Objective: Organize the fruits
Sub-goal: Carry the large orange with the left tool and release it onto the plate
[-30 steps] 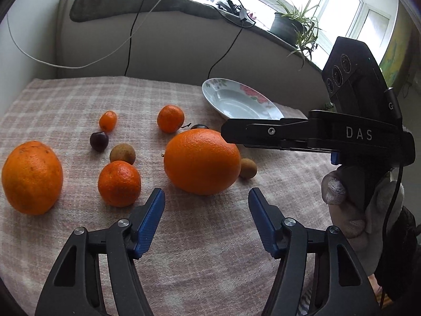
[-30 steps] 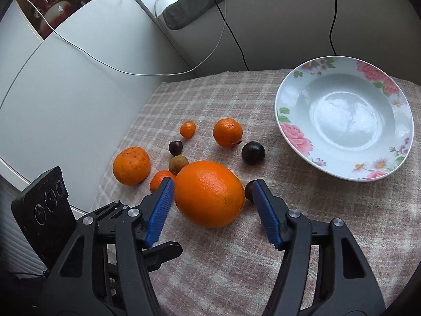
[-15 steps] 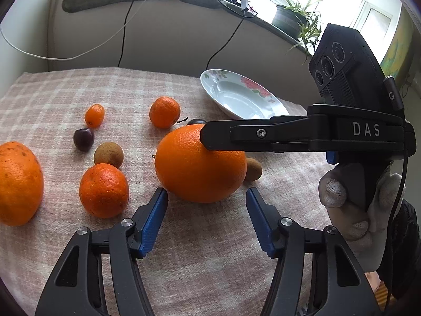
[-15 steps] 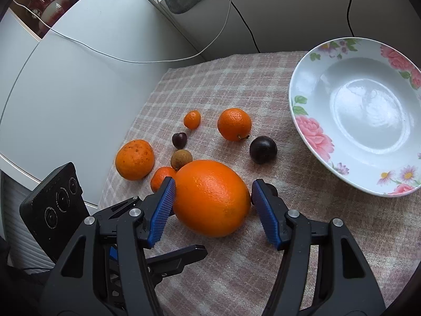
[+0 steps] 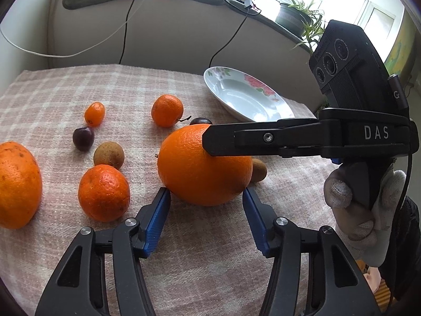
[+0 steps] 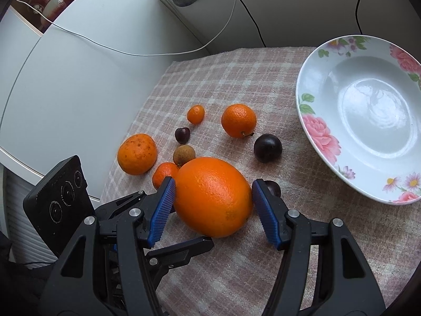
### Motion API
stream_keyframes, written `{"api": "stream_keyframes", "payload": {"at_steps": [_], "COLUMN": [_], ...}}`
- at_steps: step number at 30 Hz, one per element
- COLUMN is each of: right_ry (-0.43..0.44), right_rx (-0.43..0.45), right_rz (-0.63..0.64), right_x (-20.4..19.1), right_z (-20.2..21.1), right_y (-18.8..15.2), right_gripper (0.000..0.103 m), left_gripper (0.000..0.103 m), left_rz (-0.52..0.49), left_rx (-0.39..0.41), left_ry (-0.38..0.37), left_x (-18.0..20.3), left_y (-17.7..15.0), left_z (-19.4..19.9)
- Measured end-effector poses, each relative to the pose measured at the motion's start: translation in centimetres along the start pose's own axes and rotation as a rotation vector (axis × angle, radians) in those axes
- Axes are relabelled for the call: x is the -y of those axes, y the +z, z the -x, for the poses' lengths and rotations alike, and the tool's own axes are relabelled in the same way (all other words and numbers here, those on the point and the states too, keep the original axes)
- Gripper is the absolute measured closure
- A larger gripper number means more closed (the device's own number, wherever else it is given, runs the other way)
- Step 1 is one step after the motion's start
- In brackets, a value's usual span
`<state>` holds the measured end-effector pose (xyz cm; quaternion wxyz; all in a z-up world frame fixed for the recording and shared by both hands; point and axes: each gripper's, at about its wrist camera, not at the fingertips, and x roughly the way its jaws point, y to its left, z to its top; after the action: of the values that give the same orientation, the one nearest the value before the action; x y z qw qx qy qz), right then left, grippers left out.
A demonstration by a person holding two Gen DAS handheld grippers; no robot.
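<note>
A big orange (image 5: 204, 166) (image 6: 211, 196) lies on the checked cloth. My right gripper (image 6: 213, 210) is open, its blue pads on either side of the orange, close to its skin. My left gripper (image 5: 206, 218) is open just in front of the same orange, pad tips beside its near side. The right gripper's finger (image 5: 263, 138) crosses above the orange in the left wrist view. A white flowered plate (image 6: 368, 118) (image 5: 247, 97) stands empty to the right.
Around the big orange lie a second large orange (image 5: 17, 184), two mandarins (image 5: 104, 192) (image 6: 239, 120), a kumquat (image 6: 195, 114), dark plums (image 6: 267, 148), and brown longans (image 5: 109, 154). A wall with cables is behind; a white cabinet (image 6: 65, 84) is left of the table.
Both grippers have moved forward toward the big orange. The right gripper's pads now flank it, and the left gripper's tips have reached its near side. The fruit has not moved.
</note>
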<state>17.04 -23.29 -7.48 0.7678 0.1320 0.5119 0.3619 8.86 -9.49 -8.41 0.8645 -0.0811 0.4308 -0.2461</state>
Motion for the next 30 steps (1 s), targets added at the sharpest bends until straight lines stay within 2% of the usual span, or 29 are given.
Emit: {"api": "stream_keyframes", "payload": {"at_steps": [4, 15, 30], "right_ry": [0.015, 0.000, -0.044], "right_rx": [-0.015, 0.015, 0.093], "right_rz": [-0.008, -0.001, 0.016], "right_x": [0.3, -0.2, -0.2], "right_z": [-0.1, 0.5, 5.2], "right_y": [0.2, -0.3, 0.1], "right_gripper": [0.039, 0.040, 0.040], "left_gripper": [0.048, 0.048, 0.048], "left_rz": [0.003, -0.016, -0.080], "left_rx": [0.002, 0.022, 0.052], "left_ry": [0.000, 0.006, -0.035], "left_x": [0.0, 0.4, 3.0], "left_y": [0.0, -0.2, 2.2], "left_z": [0.1, 0.9, 0.7]}}
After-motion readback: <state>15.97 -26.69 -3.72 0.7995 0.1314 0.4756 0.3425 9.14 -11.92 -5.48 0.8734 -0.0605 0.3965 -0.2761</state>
